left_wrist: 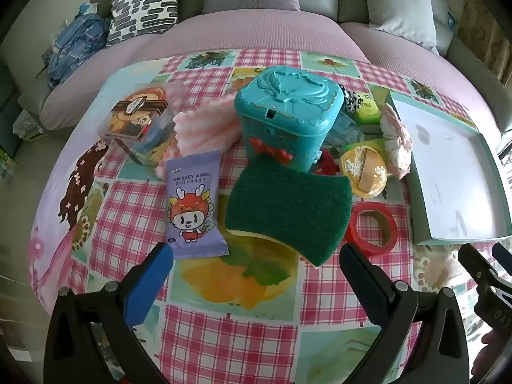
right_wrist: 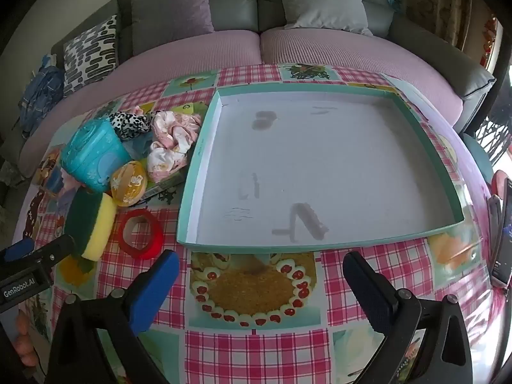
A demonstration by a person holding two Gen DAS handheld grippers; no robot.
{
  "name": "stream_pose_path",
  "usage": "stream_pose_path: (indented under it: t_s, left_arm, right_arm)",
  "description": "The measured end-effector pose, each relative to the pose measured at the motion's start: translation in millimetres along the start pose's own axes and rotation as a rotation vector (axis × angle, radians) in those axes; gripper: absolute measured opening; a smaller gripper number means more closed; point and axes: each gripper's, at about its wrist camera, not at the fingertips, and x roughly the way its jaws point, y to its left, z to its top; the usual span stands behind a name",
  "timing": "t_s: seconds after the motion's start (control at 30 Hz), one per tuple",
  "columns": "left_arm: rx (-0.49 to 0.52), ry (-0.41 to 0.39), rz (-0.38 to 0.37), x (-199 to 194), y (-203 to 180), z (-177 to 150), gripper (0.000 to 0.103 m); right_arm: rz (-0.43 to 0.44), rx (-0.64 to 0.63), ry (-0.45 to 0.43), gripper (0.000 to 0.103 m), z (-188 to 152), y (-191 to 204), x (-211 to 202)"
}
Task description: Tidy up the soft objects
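Observation:
A green-topped yellow sponge (left_wrist: 288, 211) (right_wrist: 91, 224) lies just ahead of my open left gripper (left_wrist: 256, 268), nothing between its jaws. Behind it sit a pink wavy cloth (left_wrist: 204, 128), a pink-and-white scrunchie (left_wrist: 395, 137) (right_wrist: 171, 137) and a black-and-white spotted fabric piece (right_wrist: 128, 123). A wide, shallow teal-rimmed tray (right_wrist: 192, 172) (left_wrist: 419, 192) lies empty on the right. My right gripper (right_wrist: 260, 275) hovers open over the tablecloth just in front of that tray, holding nothing.
A teal plastic box (left_wrist: 284, 112) (right_wrist: 92, 153), purple baby-wipes pack (left_wrist: 193, 204), clear snack box (left_wrist: 137, 121), yellow round packet (left_wrist: 364, 169) (right_wrist: 129, 182) and red tape roll (left_wrist: 372, 227) (right_wrist: 140, 233) crowd the checked tablecloth. A pink-covered sofa with cushions stands behind.

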Motion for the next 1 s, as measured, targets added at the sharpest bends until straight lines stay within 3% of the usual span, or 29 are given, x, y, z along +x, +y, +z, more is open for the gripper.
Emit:
stream_pose_path:
  t_s: [1.0]
  left_arm:
    - [-0.001,-0.001,-0.014,-2.8,1.8,-0.8,0.103]
  right_arm:
    - [-0.008,-0.007,-0.007,0.103,-1.6,1.6,1.3]
